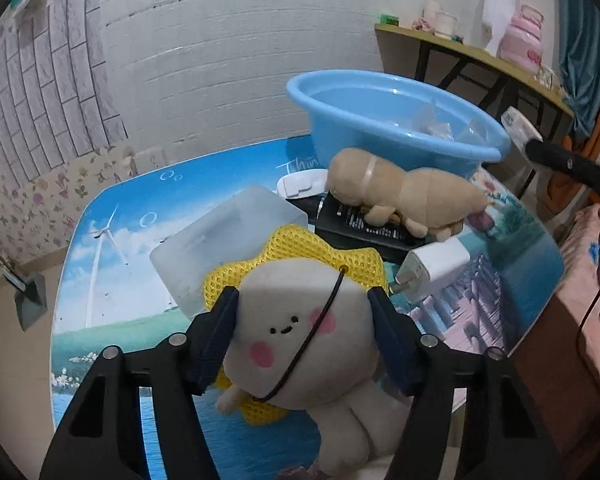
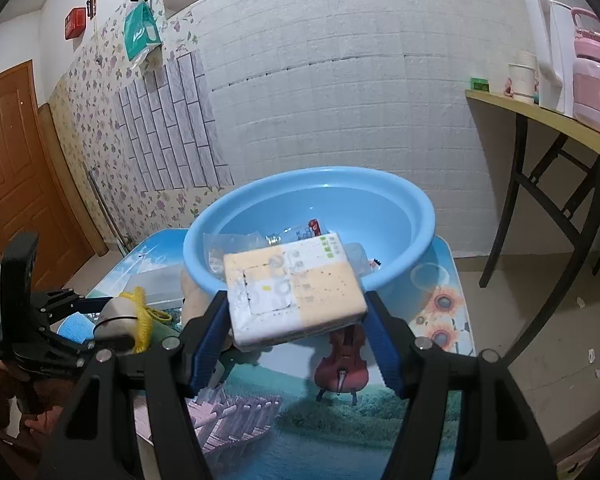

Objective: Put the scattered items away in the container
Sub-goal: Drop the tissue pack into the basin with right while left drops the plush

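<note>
The blue basin [image 2: 308, 216] sits at the far end of the picture-printed table [image 2: 440, 320], a few wrappers inside. The right gripper [image 2: 298, 318] clamps a flat cream packet [image 2: 294, 286] just before the basin's rim, while the left gripper [image 1: 302, 320] squeezes a white plush toy [image 1: 300, 332] over the table's near end.

In the left wrist view, the basin [image 1: 396, 120] stands upper right on the worktop [image 1: 112, 240]. A plush grub [image 1: 400, 192] lies before it on a flat box [image 1: 364, 228]; the charger [image 1: 432, 268] sits lower right, the frosted box [image 1: 224, 240] at centre left.
</note>
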Demonstrator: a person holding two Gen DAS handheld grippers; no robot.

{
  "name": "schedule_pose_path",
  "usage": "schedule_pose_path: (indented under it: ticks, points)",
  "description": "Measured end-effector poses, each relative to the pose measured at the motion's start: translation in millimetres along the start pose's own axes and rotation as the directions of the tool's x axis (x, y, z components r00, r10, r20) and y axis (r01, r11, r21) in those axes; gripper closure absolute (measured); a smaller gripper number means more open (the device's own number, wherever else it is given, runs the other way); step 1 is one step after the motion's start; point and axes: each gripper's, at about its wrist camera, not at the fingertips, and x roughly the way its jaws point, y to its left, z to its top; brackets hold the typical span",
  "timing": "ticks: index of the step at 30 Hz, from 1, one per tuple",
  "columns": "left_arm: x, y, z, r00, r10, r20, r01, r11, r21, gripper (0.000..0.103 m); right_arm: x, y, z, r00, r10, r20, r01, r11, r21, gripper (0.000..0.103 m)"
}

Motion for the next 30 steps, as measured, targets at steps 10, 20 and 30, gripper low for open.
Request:
schedule_pose_path:
  ticks: [10,20,30]
  points:
    - [-32,0,15,0.994,-0.03,0.109,0.033,0.999,-0.022,0.043,-7,3,5,1.0,-0.008,0.024,0.009,1.0,-0.019,0.038]
    - [-51,-19,66,0.967,-0.084,0.239,0.079,0.996,0.032,0.042,-2,-1,11,0.999,-0.03,0.025,0.031,0.999,-0.022,0.038]
    - [-24,-45,115,0.954,-0.133,0.268,0.112,0.989,0.092,0.042,13,-13,23,0.999,-0.028,0.029,0.028,1.0,-0.013,0.038]
